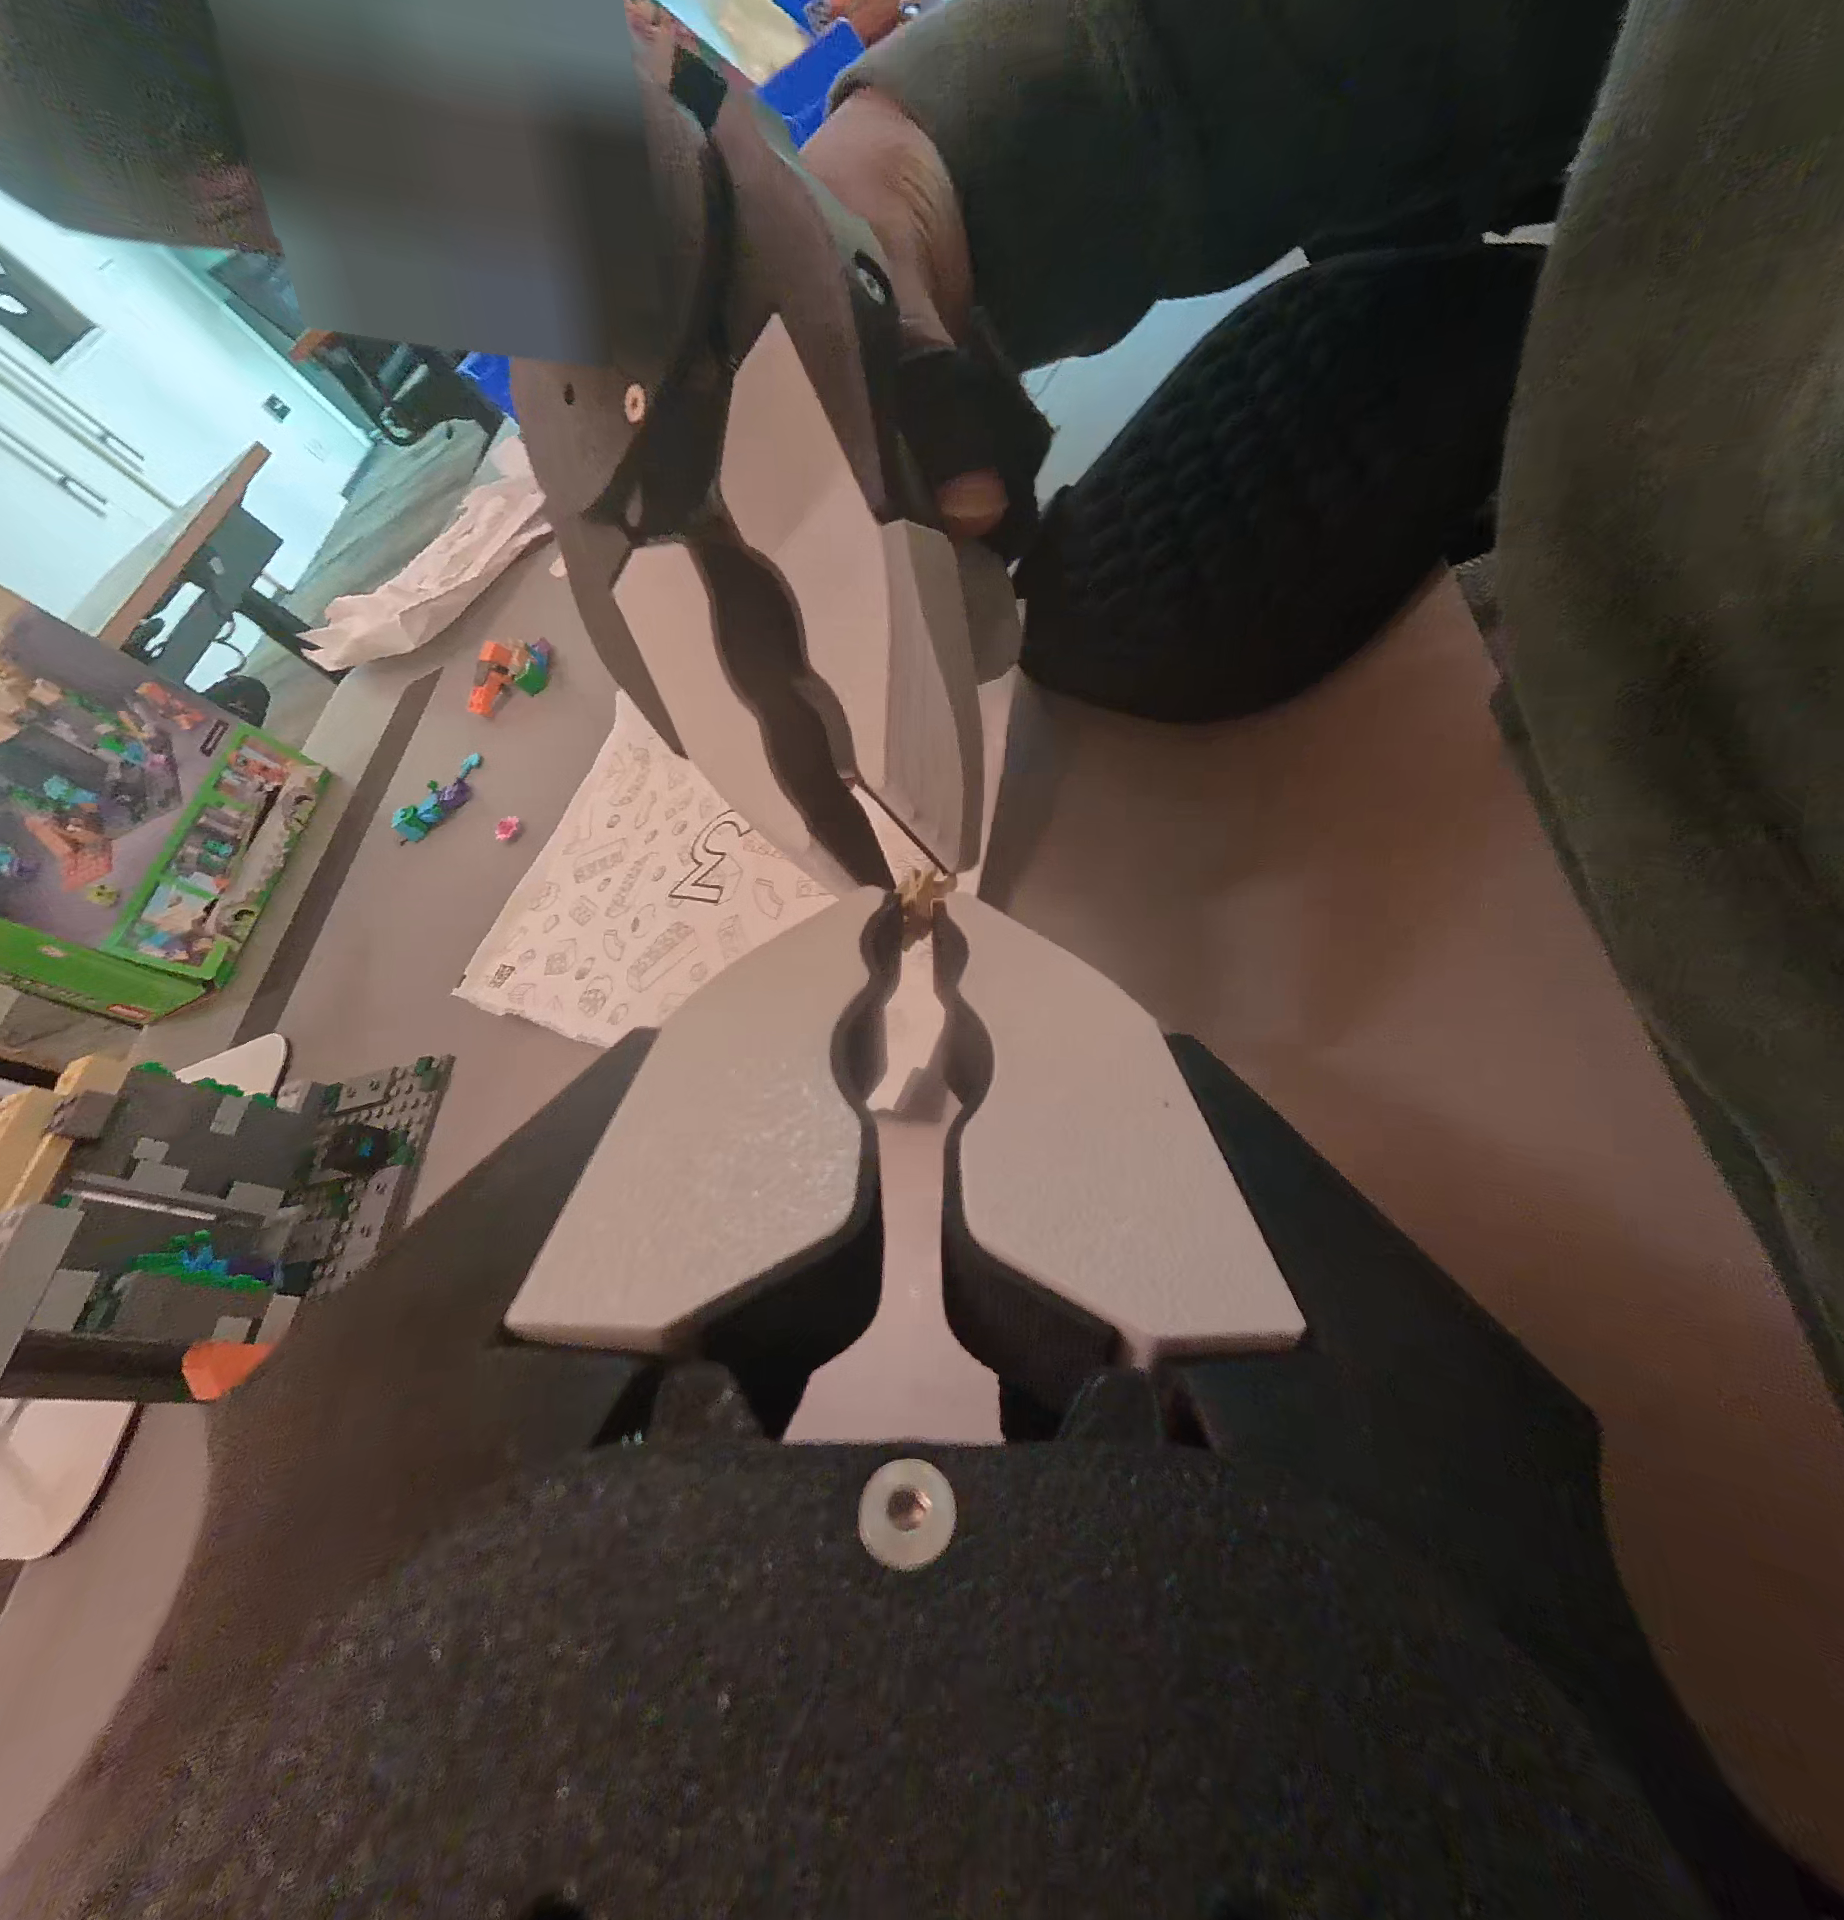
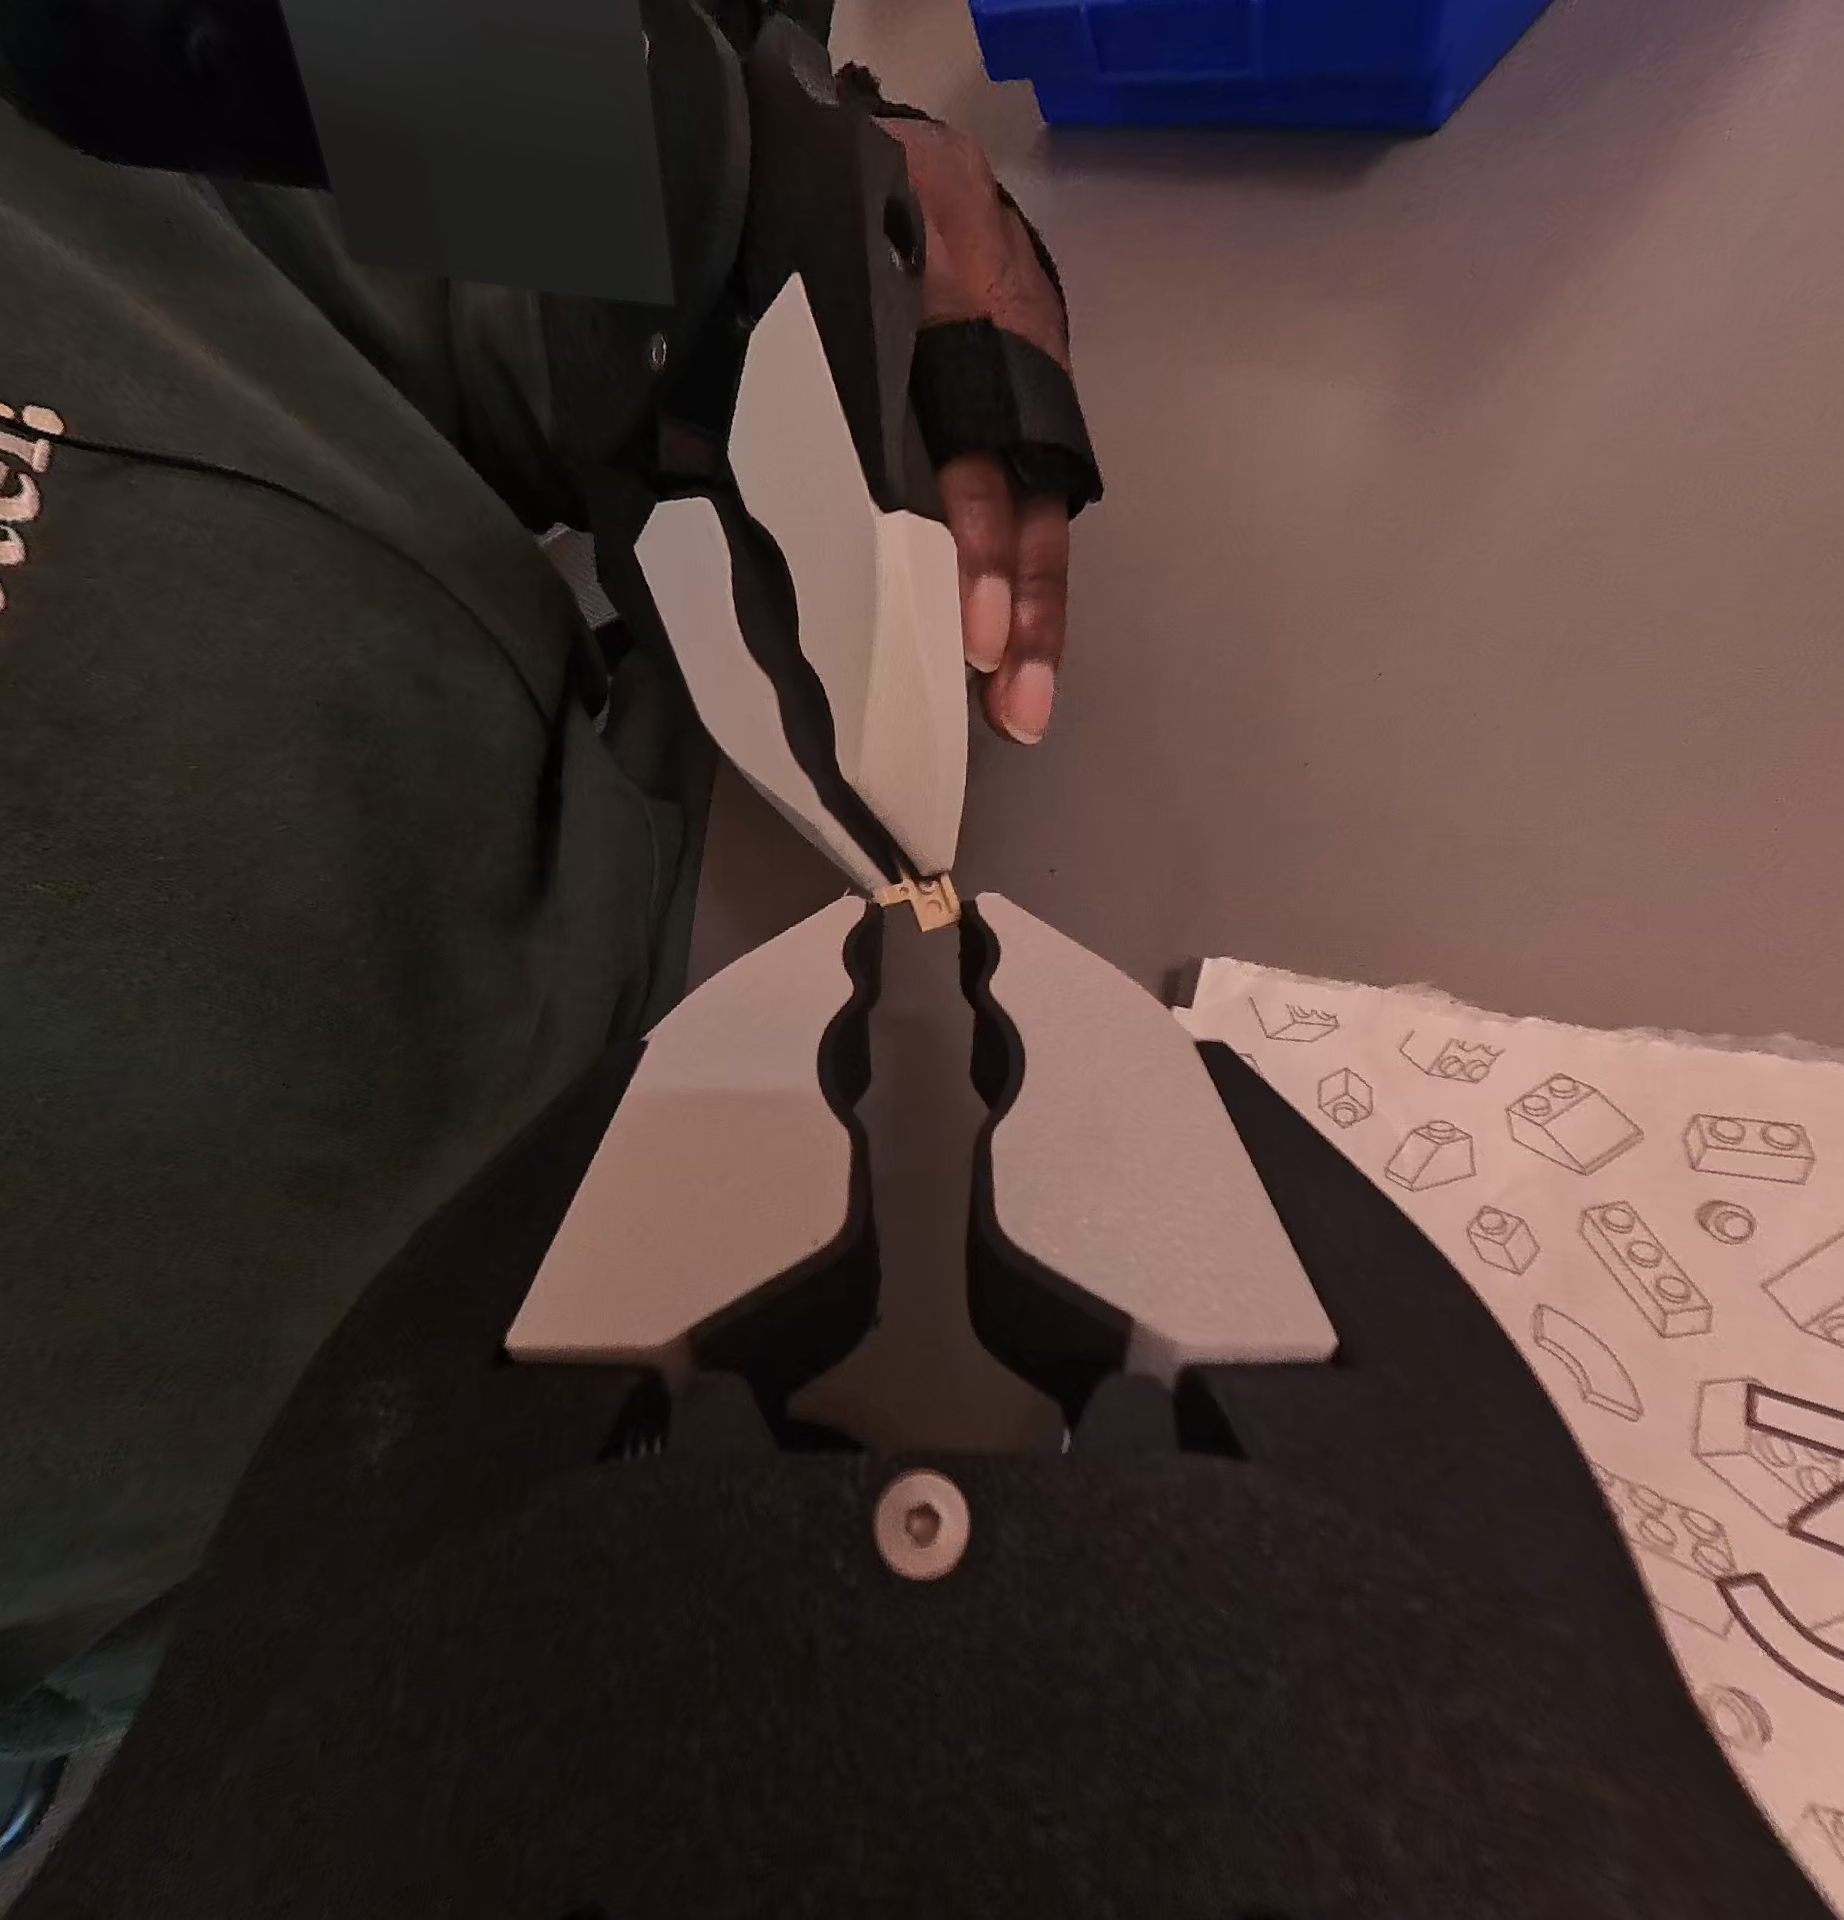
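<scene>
A small tan brick piece point(image 1: 920, 896) hangs in the air between both grippers, above the grey table point(image 1: 398, 935). My left gripper point(image 1: 913, 920) is shut on it from below in the left wrist view. In the right wrist view the left gripper point(image 2: 907, 873) comes down from above and pinches the piece's upper edge. The tan piece point(image 2: 933, 906) is L-shaped with studs showing. My right gripper point(image 2: 920, 914) is shut on it across its width, both pads against its ends. The right gripper also shows in the left wrist view point(image 1: 913, 878), coming down from above, tip to tip with the left gripper.
A printed paper sheet point(image 1: 627, 894) lies below; it also shows in the right wrist view point(image 2: 1624, 1247). Loose coloured bricks point(image 1: 507, 670), a toy box point(image 1: 139, 831) and a grey brick build point(image 1: 201, 1195) are at the left. A blue bin point(image 2: 1240, 62) stands farther off. The person's torso point(image 2: 222, 831) is close. Less than 4 cm separates the two grippers' tips.
</scene>
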{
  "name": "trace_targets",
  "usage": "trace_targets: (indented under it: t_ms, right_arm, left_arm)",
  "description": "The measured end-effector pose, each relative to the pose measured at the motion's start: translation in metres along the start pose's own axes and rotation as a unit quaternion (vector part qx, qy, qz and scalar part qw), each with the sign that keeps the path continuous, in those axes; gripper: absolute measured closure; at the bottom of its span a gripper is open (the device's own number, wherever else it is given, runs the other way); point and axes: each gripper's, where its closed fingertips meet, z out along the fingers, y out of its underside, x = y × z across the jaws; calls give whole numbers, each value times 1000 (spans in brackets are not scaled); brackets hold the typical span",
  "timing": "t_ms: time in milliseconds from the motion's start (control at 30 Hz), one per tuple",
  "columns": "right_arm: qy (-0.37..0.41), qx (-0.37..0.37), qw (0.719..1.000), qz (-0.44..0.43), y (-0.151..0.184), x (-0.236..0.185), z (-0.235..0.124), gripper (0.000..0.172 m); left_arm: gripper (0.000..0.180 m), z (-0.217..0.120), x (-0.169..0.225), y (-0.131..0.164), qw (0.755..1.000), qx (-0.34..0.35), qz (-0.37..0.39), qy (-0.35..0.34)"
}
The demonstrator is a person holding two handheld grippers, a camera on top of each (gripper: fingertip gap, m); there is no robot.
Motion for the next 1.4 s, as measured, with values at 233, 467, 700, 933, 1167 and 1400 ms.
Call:
trace_targets:
  t_ms: [233, 467, 700, 933, 1167, 1400]
  right_arm:
    - [174, 68, 982, -23, -9, 45, -84, 152]
    - [393, -29, 918, 45, 80, 99, -191, 150]
    - [391, -127, 906, 100, 157, 104, -179, 148]
    - [386, -131, 906, 111, 157, 108, -167, 157]
    - [362, -137, 913, 127, 156, 106, -164, 163]
    - [352, -133, 919, 114, 154, 100, -160, 164]
  left_arm:
    - [176, -32, -43, 18, 992, -23, -88, -86]
    - [176, -149, -122, 67, 936, -109, -158, -295]
    - [175, -274, -157, 143, 829, -268, -249, -422]
    - [176, -288, -150, 178, 805, -320, -278, -414]
    - [176, -279, -143, 192, 805, -323, -288, -405]
    - [176, -282, -135, 210, 792, -347, -311, -394]
